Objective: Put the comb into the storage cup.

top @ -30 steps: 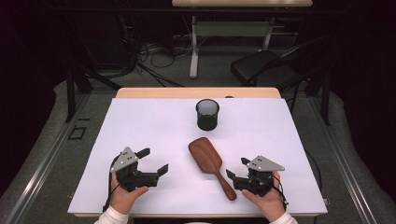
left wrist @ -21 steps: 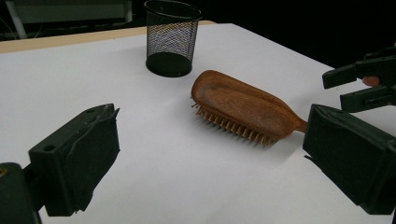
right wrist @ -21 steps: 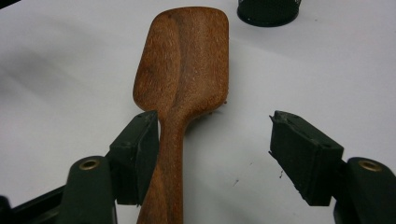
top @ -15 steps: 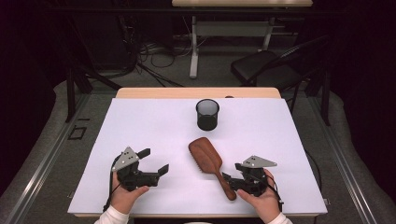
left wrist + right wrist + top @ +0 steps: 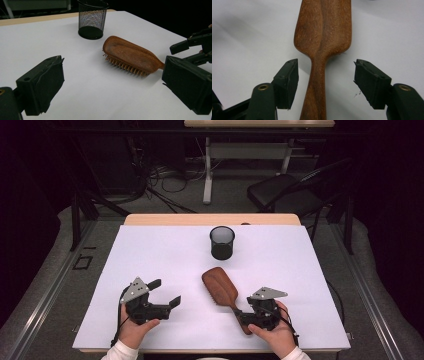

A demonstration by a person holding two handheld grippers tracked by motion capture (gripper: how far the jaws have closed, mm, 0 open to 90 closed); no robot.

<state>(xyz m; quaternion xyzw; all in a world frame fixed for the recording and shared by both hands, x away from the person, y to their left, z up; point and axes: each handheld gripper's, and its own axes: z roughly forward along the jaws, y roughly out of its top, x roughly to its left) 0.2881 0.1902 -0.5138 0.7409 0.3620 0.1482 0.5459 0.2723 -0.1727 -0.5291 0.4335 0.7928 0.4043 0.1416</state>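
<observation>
The right gripper has edged in, jaws just narrowing astride the untouched hairbrush handle, its end hidden beneath. The left gripper gapes, empty.

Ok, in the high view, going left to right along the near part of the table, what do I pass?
left gripper → wooden hairbrush → right gripper, its open jaws either side of the brush handle, not gripping it. The mesh cup stands farther back, above the brush head.
</observation>
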